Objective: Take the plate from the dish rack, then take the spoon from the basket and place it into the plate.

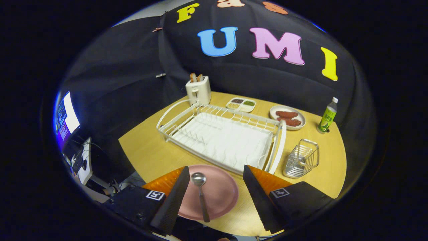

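Two fingers [182, 195] stand spread wide, pinching nothing, and the gripper [214, 197] hangs just above the near edge of the worktop [147, 150]. Between the fingers lies the pink plate [217, 194], flat on the wood, with the spoon [200, 194] resting in it, bowl away from the fingers and handle toward them. Beyond the plate sits the white rack [220, 137], bare of dishes, and just right of it the wire basket [302, 159], which looks bare too. Farther back stand a toaster [198, 89], a divided tray [241, 104], a dish of food [288, 117] and a green bottle [328, 117]. By this layout both steps seem done; nothing looks left but drawing the gripper away
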Available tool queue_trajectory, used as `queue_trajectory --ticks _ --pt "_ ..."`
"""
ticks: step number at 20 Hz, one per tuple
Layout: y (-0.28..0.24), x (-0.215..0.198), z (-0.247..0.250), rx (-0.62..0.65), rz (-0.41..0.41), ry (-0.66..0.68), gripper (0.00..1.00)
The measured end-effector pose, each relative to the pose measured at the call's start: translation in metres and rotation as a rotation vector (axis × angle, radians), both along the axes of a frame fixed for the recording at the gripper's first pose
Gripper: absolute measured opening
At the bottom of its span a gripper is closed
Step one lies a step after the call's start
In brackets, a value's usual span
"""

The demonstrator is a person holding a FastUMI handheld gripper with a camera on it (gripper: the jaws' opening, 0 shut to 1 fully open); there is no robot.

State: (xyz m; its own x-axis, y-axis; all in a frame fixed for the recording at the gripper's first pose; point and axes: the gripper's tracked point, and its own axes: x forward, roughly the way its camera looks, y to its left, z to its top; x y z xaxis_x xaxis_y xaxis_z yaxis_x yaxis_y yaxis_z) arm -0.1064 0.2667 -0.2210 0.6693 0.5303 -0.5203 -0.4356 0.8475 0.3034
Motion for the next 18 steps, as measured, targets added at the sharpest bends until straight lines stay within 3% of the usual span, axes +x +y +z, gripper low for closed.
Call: queue_trajectory --ticks 7,10,18 --pt "-0.089 0.075 0.093 -0.031 -0.219 -0.227 0.99" --pt "-0.129 0.086 0.123 -0.066 -0.255 -0.314 0.98" --pt "-0.194 0.091 0.161 -0.028 -0.296 -0.376 0.98"
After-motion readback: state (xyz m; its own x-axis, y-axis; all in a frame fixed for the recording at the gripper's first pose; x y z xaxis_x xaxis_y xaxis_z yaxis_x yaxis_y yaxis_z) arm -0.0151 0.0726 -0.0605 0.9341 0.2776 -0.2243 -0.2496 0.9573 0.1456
